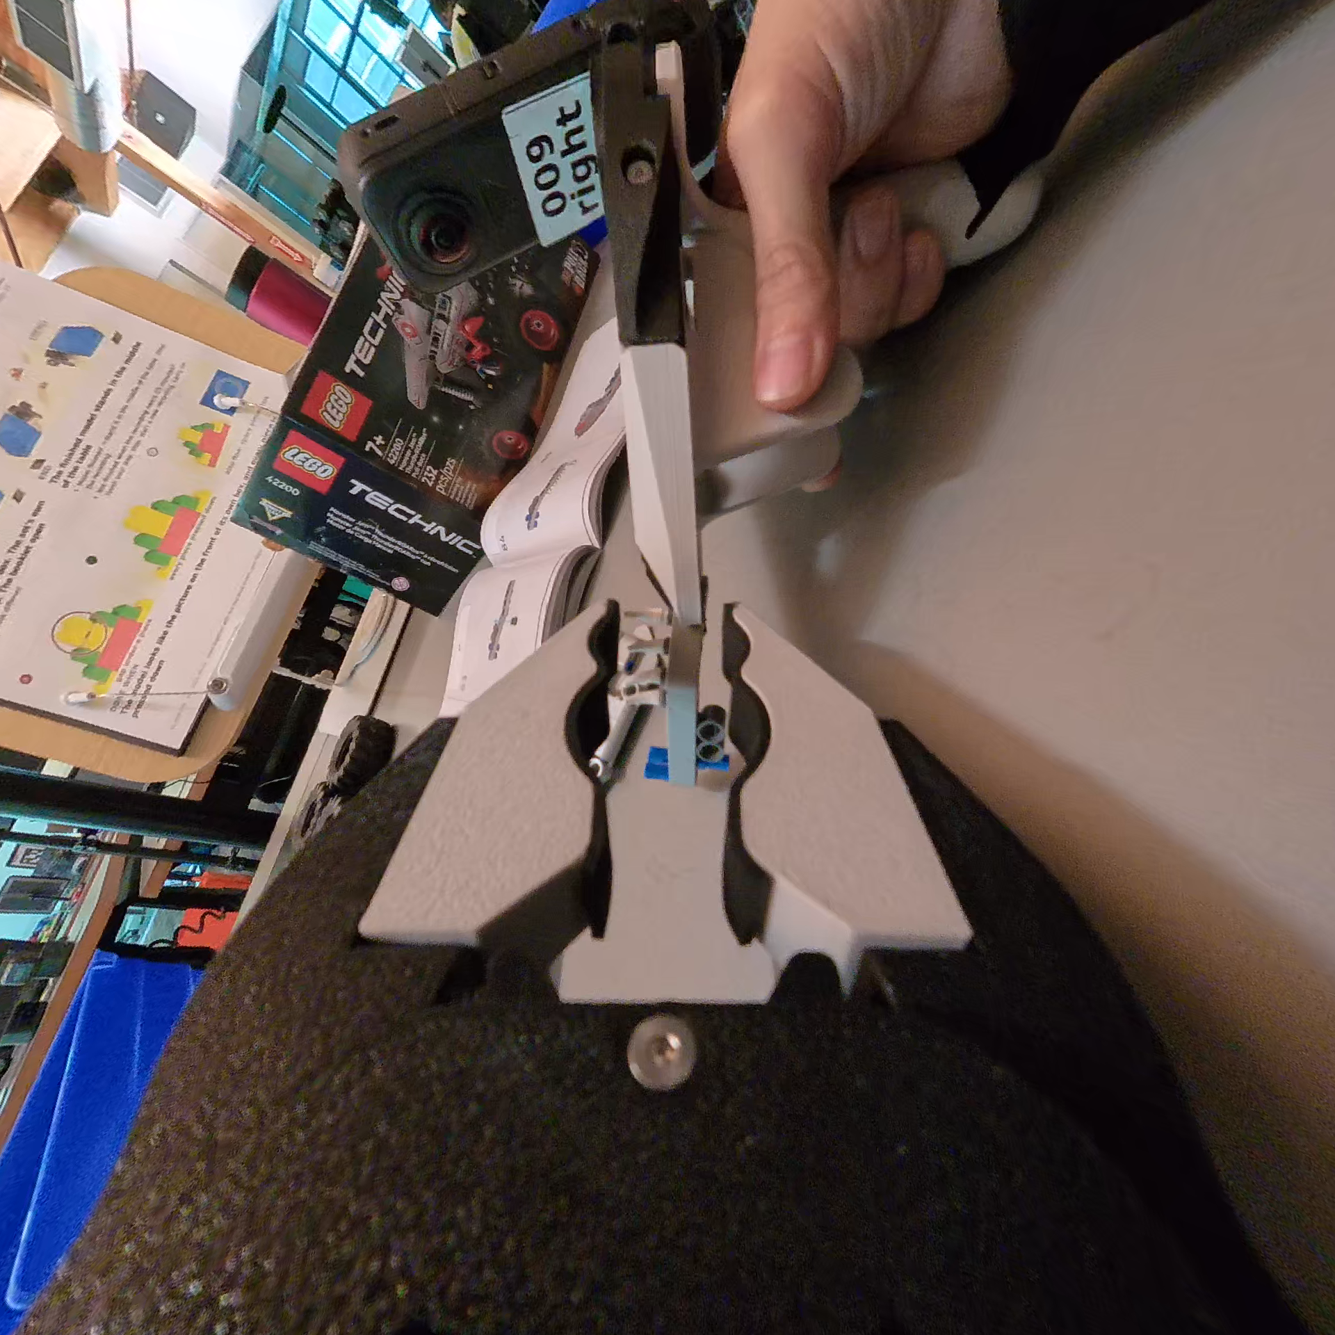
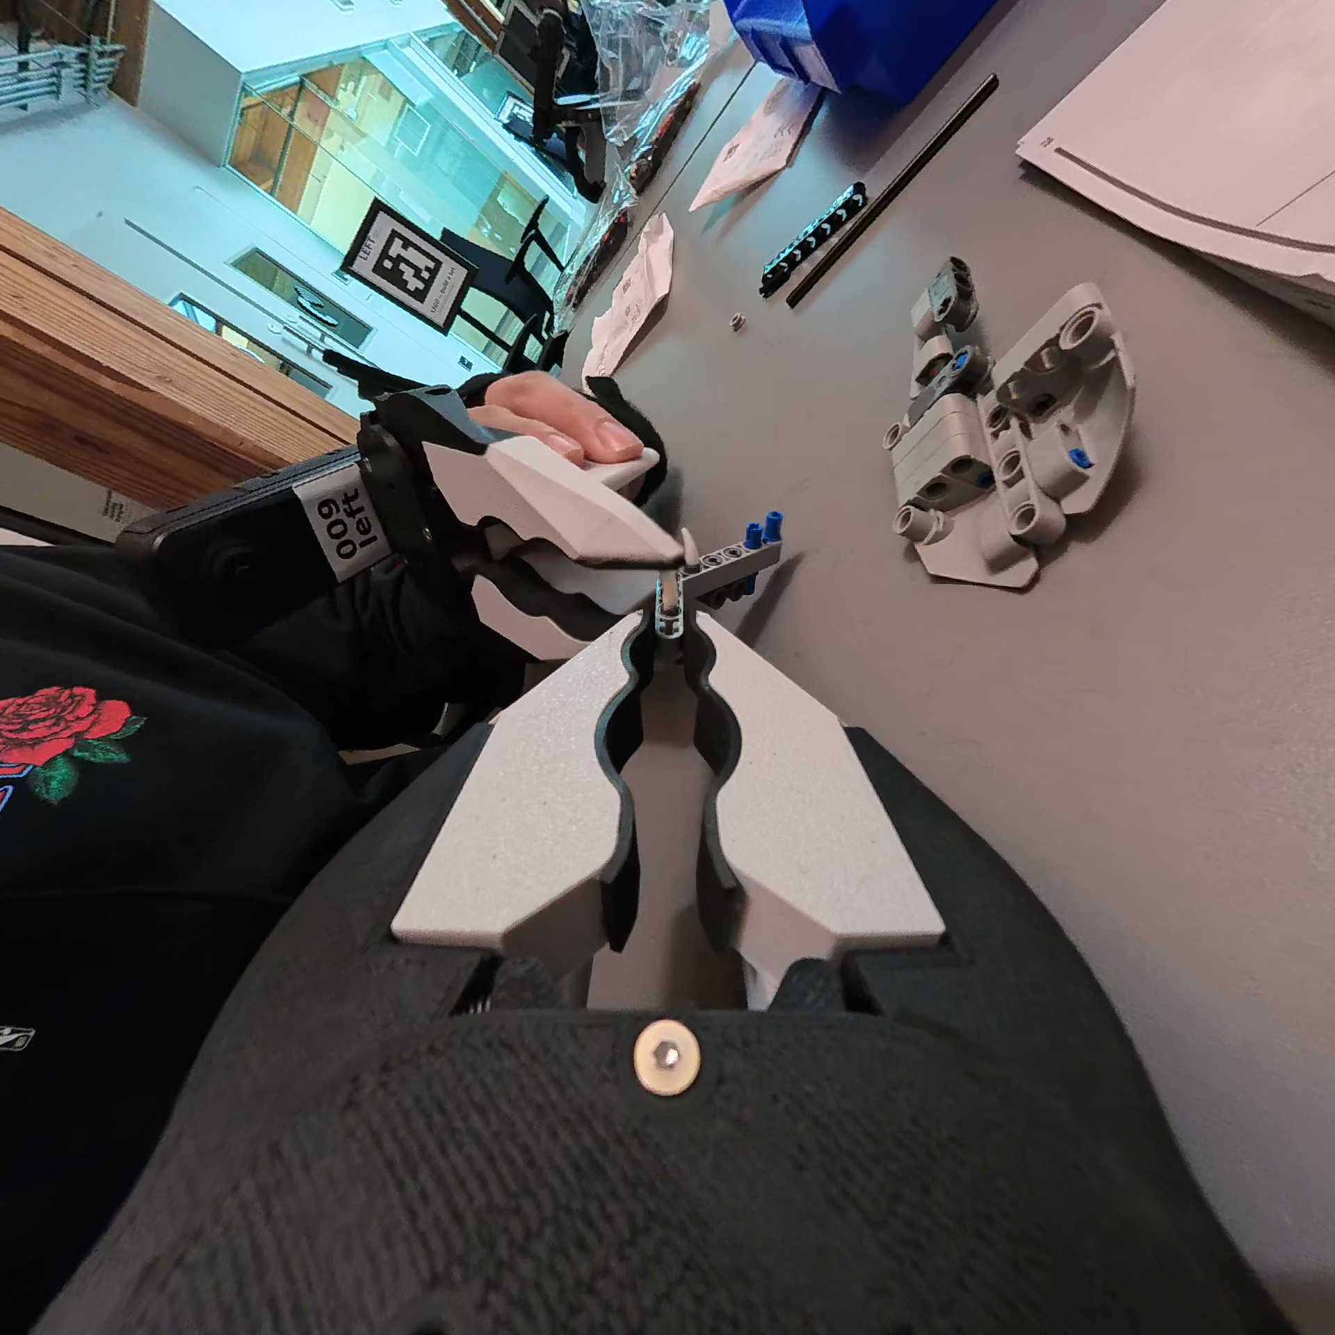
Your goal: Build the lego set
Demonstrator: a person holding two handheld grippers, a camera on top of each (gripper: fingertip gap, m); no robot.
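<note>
Left gripper [image 2: 675,560] clenched on grey beam [image 2: 744,558] above the table [image 2: 903,795], right gripper [image 2: 672,632] pinching thin grey piece [image 2: 666,620] against it; slight misalignment risks popping blue pins [image 2: 762,533] loose.

Setting: an office or lab workspace arranged for data recording. Indicators: a grey table [image 2: 939,722]; glass-partitioned rooms [image 2: 347,123] with black office chairs [image 2: 534,253]; a printed fiducial marker board [image 2: 408,264]; wooden desks [image 1: 180,318] carrying a laminated instruction sheet [image 1: 108,506]; blue storage bins [image 1: 79,1083].
</note>
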